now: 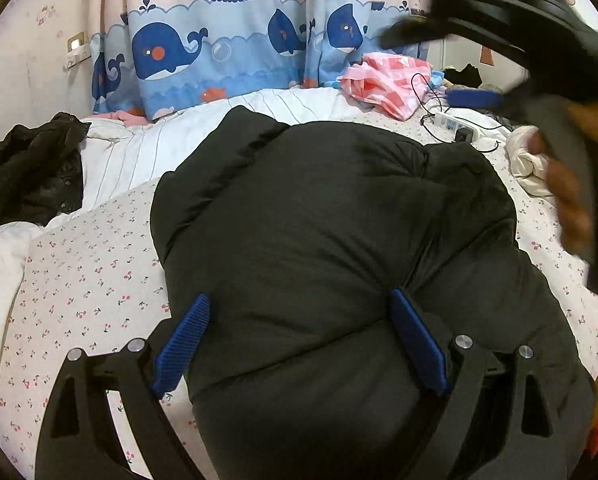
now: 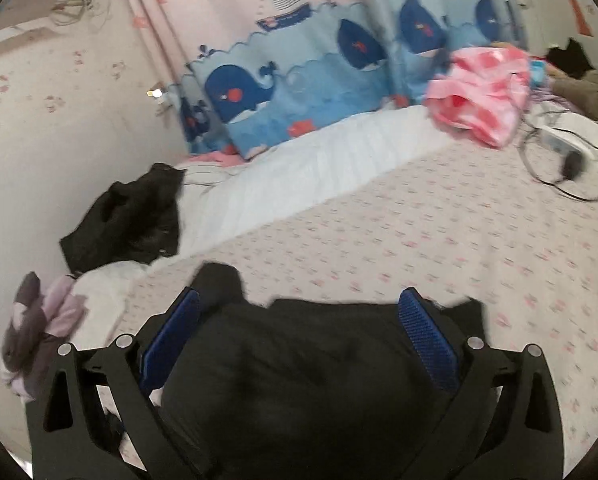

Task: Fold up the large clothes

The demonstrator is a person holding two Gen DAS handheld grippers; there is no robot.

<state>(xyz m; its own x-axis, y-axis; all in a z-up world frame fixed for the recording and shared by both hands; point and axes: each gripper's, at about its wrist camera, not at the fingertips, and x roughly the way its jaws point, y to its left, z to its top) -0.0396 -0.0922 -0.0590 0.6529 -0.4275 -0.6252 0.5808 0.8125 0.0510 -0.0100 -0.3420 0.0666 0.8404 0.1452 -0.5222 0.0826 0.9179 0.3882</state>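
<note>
My left gripper (image 1: 299, 344) has its jaws spread wide, the two blue pads straddling a bulge of the black puffer jacket (image 1: 331, 248); the right pad looks pressed into a crease of the fabric, the left pad sits at the jacket's edge, and I cannot tell whether that amounts to a grip. The jacket lies in a bundled heap on the bed's cherry-print sheet (image 1: 87, 272), filling the middle of the left wrist view. My right gripper (image 2: 299, 344) is also wide apart, and in its blurred view the same black jacket (image 2: 299, 380) lies between the pads and below them; contact is unclear there. From the left camera I see the right gripper (image 1: 403, 34) blurred at upper right, with the hand (image 1: 571, 200) holding it. Farther out, another dark garment (image 1: 31, 168) is crumpled at the left by the wall, a pink checked cloth (image 1: 387, 78) and a power strip (image 1: 457, 122) sit toward the back, and a whale-print curtain (image 1: 219, 48) hangs behind the bed.
</note>
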